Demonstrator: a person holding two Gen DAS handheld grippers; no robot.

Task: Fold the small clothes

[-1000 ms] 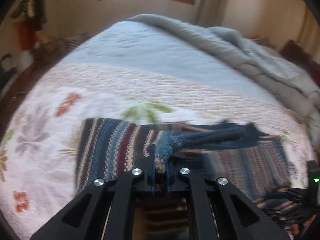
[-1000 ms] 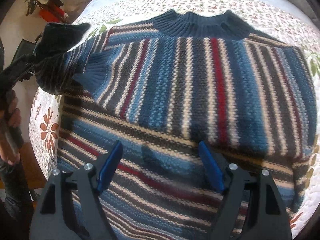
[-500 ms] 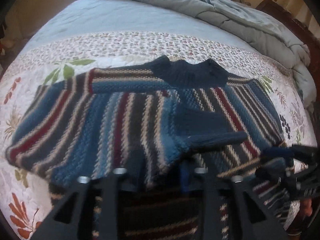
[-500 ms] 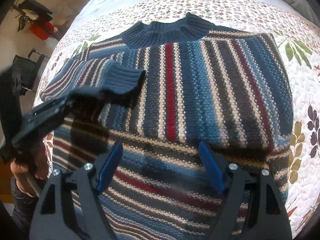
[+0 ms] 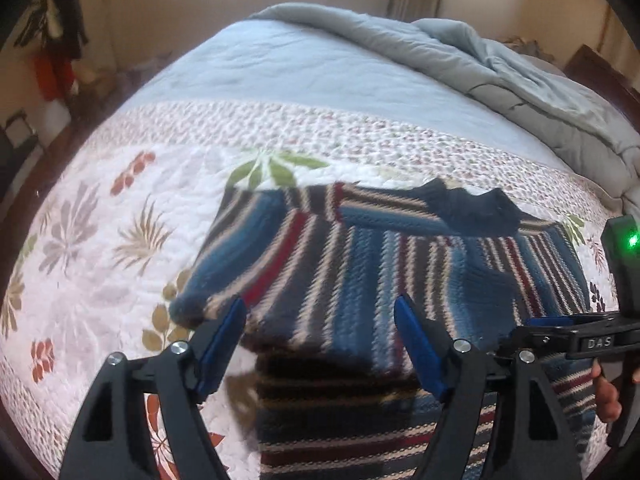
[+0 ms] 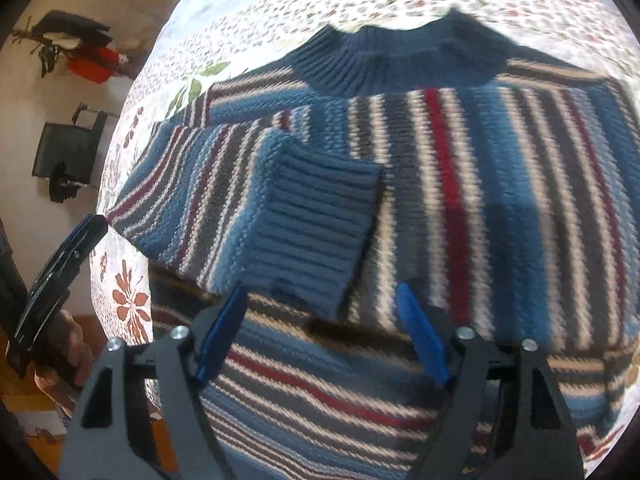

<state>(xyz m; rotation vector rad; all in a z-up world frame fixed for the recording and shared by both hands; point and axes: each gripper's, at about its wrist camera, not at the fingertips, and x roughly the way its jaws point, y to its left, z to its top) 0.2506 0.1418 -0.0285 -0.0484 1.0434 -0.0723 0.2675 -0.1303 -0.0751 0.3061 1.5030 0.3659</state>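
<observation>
A small striped knit sweater in blue, grey, cream and red lies on the bed, dark blue collar at the far side. It fills the right wrist view. Its left sleeve is folded across the chest, the ribbed blue cuff resting flat on the body. My left gripper is open and empty just above the sweater's near left part. My right gripper is open and empty over the lower sweater, just below the cuff; it shows at the right edge of the left wrist view.
The sweater rests on a white floral quilt over a pale blue bedspread. A rumpled grey duvet is piled at the far right. The bed's left edge drops to the floor, with furniture beyond.
My left gripper carried the left sleeve across the sweater, let it go and opened, then drew back to the left. The cuff now lies on the chest. The right gripper stayed open.
</observation>
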